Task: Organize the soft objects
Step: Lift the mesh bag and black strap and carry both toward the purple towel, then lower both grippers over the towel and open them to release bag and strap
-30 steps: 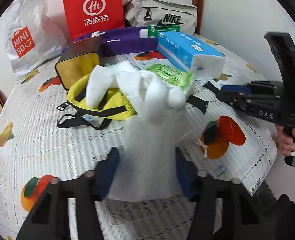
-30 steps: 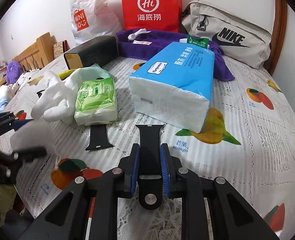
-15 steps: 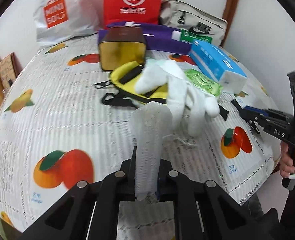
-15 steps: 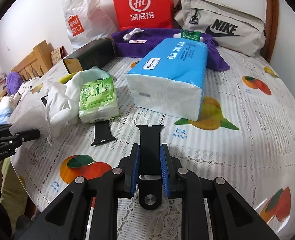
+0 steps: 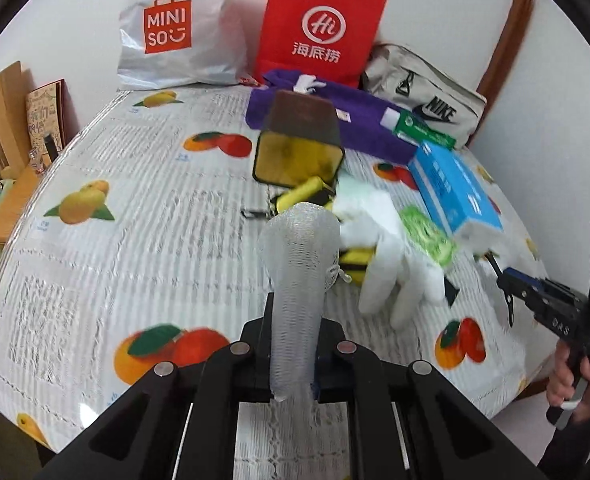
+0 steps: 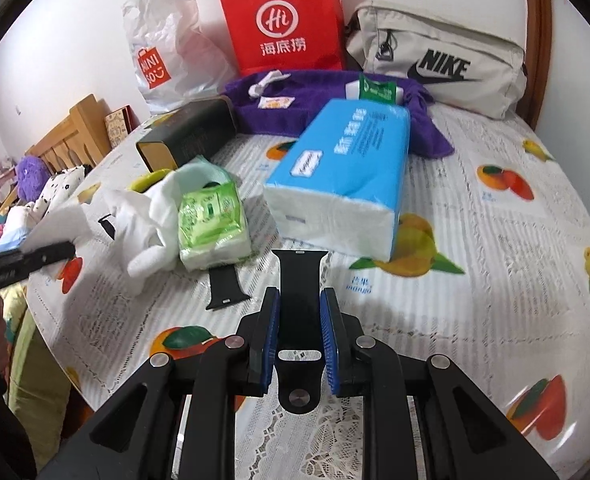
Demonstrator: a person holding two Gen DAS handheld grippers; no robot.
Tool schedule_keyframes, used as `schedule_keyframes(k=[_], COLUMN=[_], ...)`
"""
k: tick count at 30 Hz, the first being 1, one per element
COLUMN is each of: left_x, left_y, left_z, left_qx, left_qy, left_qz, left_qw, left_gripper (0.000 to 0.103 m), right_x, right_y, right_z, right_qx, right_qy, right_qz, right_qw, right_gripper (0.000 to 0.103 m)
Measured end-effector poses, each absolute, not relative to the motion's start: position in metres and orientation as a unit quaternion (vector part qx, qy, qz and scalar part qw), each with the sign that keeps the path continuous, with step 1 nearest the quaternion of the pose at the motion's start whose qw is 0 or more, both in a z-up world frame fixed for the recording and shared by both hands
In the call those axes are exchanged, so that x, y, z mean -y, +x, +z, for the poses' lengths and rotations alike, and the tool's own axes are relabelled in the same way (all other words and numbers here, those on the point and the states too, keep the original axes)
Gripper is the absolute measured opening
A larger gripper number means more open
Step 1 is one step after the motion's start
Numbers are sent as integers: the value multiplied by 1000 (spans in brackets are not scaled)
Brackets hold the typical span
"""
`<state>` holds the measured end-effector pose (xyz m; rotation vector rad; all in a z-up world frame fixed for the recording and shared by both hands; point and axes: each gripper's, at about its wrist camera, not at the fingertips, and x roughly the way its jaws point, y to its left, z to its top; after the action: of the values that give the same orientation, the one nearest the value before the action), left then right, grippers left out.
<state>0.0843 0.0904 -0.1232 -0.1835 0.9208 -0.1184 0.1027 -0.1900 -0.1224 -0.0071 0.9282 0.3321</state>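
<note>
Two grippers, both closed on something. Left gripper (image 5: 293, 364) is pinched nearly shut on one white foam mesh sleeve (image 5: 299, 276), which stands up out of the jaws and flares at its far end, lifted off the tablecloth (image 5: 135, 240). Right gripper (image 6: 299, 340) has its blue pads (image 6: 269, 336) pressed on the sides of one black watch strap (image 6: 299, 312); the strap runs straight ahead between the fingers, its far end past the tips.

Counts: two watch strap pieces, the second strap piece (image 6: 225, 286) lying flat just ahead-left of the right gripper, partly tucked under one green wet-wipe pack (image 6: 211, 220). One white glove (image 5: 391, 264) just ahead-right of the left gripper, draped over one yellow pouch (image 5: 307, 194). One blue tissue pack (image 6: 343, 176) ahead of the right gripper, beyond the strap tip. One dark box (image 5: 299, 144) further ahead of the left gripper. At the far edge: one purple towel (image 6: 315, 100), one red paper bag (image 6: 283, 20), one Miniso plastic bag (image 5: 167, 32), one Nike bag (image 6: 439, 64).
</note>
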Motion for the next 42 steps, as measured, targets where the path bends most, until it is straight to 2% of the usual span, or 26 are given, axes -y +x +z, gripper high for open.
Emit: schedule_keyframes(k=[9,22,34,42], left_x=[-89,-97,-91,-83], left_y=[117,181,257,306], left_z=[-100,-69,-57,-60], left_qx=[-440,-433,-438,-443], left_qy=[-84,-104,-103,-94], left_qz=[-53,-50,-61,-69], left_qw=[892,894,891,889], left_gripper=[11,11,11,11], right_x=[193,197,187,186], right_y=[109,181,269,328], right_z=[-88,-56,-46,-61], right_qx=[-419,-400,-396,-416], right_qy=[12,24,13,-9], right_qz=[178,175,183,174], right_qw=[890,899,900,892], right_gripper=[21,21,21,21])
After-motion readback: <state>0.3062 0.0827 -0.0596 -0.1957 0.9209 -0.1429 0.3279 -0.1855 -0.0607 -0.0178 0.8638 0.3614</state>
